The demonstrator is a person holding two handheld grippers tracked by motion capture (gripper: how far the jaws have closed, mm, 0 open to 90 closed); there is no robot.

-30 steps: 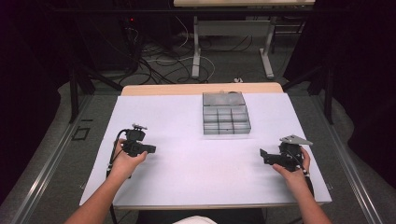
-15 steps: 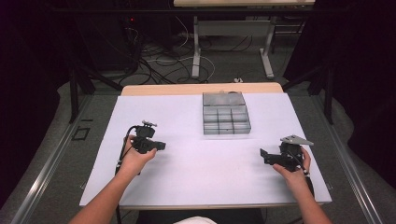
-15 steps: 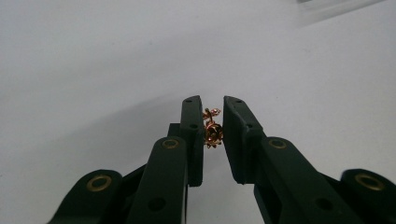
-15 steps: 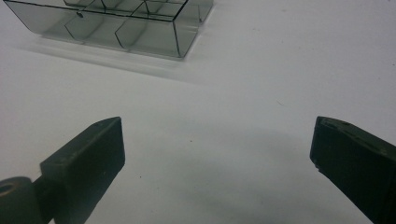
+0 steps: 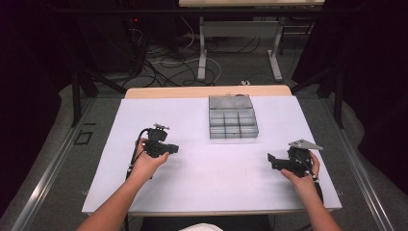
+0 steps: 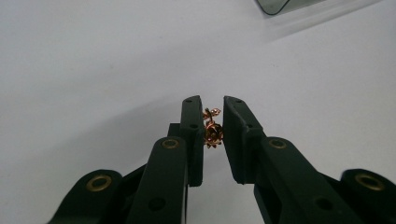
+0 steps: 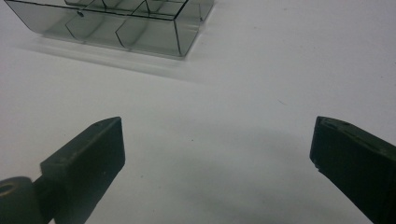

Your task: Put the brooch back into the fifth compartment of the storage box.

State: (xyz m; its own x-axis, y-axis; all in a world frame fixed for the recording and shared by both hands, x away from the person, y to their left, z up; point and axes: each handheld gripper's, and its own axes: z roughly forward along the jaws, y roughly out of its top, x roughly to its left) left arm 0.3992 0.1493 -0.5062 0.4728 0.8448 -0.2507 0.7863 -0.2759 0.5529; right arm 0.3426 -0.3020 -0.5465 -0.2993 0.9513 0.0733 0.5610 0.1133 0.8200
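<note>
A small copper-gold rose-shaped trinket (image 6: 212, 130) sits pinched between the jaws of my left gripper (image 6: 212, 105), which is shut on it above the white table. In the high view the left gripper (image 5: 169, 148) is held left of centre, jaws pointing right toward the clear compartment box (image 5: 233, 123). My right gripper (image 5: 273, 160) is at the right front of the table, jaws pointing left. In its own view the right gripper (image 7: 217, 140) stands wide open with nothing between the jaws, and the box (image 7: 126, 23) lies ahead of it.
The white sheet (image 5: 202, 173) covers most of the table; a bare wooden strip (image 5: 192, 91) shows at the far edge. A corner of the box (image 6: 280, 5) appears at the top of the left gripper view. Cables and table legs lie on the floor beyond.
My left gripper has moved right and slightly away from the person, toward the middle of the table. The right gripper has stayed where it was.
</note>
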